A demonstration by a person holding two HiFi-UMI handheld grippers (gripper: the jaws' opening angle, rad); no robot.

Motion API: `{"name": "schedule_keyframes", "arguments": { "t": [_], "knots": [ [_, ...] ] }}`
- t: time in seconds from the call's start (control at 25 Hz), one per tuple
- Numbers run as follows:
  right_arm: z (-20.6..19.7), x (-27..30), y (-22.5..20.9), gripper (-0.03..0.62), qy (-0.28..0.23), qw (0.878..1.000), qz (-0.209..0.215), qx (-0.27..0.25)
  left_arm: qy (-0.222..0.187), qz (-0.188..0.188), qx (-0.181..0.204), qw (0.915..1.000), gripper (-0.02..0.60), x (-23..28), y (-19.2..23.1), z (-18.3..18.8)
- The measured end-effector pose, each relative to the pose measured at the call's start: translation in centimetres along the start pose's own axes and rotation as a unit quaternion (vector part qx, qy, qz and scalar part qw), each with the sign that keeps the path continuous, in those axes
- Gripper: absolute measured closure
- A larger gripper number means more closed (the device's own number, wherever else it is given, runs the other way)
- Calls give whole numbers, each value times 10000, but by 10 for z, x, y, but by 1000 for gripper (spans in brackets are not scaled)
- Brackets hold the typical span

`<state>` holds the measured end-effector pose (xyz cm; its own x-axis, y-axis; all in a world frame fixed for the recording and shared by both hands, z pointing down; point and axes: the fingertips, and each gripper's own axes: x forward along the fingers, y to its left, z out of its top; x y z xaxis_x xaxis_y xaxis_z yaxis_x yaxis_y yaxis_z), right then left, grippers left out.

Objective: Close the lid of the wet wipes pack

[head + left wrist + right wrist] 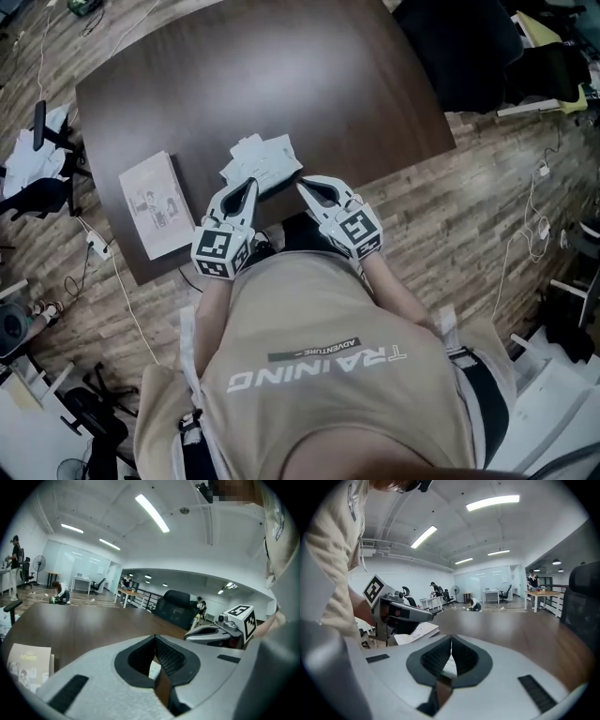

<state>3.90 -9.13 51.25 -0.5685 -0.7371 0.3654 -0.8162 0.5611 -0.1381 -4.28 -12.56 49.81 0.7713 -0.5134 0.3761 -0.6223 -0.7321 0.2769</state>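
Observation:
The white wet wipes pack (259, 160) lies on the dark brown table (281, 84) near its front edge. Whether its lid is up or down is not clear from here. My left gripper (251, 182) is shut, its tips at the pack's near left edge. My right gripper (303, 185) is shut too, its tips just off the pack's near right corner. In the left gripper view the jaws (155, 637) meet with nothing between them, and the right gripper (220, 631) shows beside them. In the right gripper view the jaws (451, 637) are together, with the pack (417, 632) and the left gripper (398, 613) at left.
A printed booklet (155, 202) lies at the table's left front corner, also in the left gripper view (28, 665). The person stands against the table's front edge. Cables, chairs and black bags sit on the wooden floor (469, 216) around the table.

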Motion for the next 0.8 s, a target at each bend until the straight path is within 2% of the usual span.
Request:
{"name": "schedule_keyframes", "arguments": {
  "t": [0.2,0.36,0.56,0.8],
  "knots": [
    [17,43,-49,580,-74,9981,560,-239,153,425,-151,9989,577,39,24,10],
    [26,71,-74,580,-42,9932,1081,-436,14,890,-206,9958,577,63,45,29],
    [8,110,-71,579,498,9780,1707,-1094,36,1332,-343,9905,577,64,64,27],
    [-7,145,-70,579,888,9681,2142,-950,239,1811,-727,9805,577,54,82,-2]
  ]
}}
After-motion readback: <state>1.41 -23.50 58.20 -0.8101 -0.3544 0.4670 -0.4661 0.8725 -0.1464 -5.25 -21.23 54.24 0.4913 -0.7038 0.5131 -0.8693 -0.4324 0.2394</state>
